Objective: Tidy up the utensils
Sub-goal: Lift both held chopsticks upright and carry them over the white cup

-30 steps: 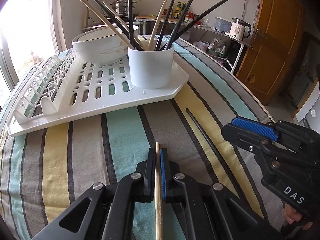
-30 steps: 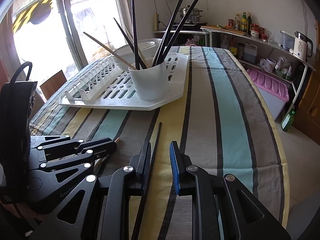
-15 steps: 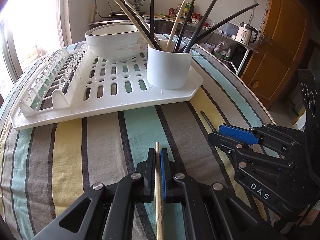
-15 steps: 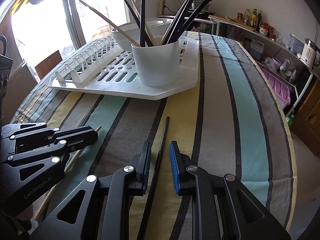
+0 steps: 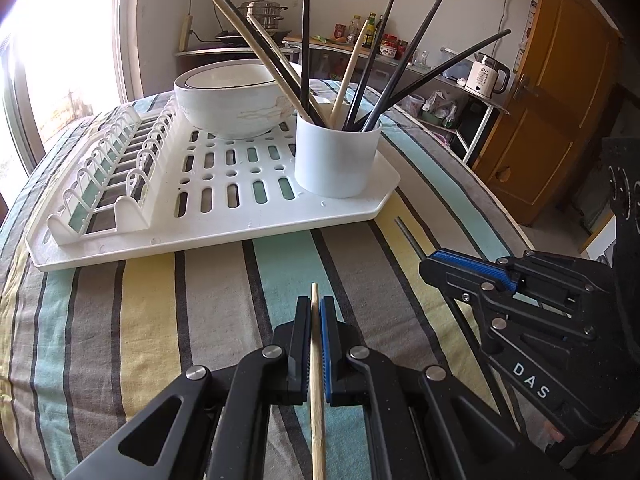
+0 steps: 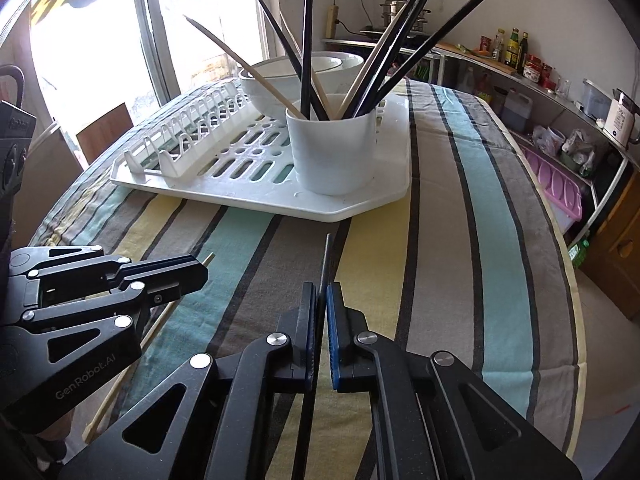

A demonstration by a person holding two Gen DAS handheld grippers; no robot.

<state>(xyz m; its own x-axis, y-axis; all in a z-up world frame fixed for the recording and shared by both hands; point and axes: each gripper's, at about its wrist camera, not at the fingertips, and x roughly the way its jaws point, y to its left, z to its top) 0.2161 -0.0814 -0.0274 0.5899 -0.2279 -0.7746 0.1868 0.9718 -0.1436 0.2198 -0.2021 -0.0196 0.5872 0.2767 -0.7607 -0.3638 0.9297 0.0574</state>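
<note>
Now a wooden chopstick (image 5: 317, 364) is clamped between the closed jaws of the left gripper (image 5: 316, 312) and a black chopstick (image 6: 325, 264) between those of the right gripper (image 6: 322, 300), both just above the striped tablecloth (image 6: 448, 248). Ahead, a white utensil cup (image 5: 336, 156) crowded with black and wooden chopsticks is seen on a white dish rack (image 5: 192, 184) beside a white bowl (image 5: 232, 100). Compared with a second ago, the right jaws, then apart around the black chopstick, have been shut on it, and the rack is seen nearer.
</note>
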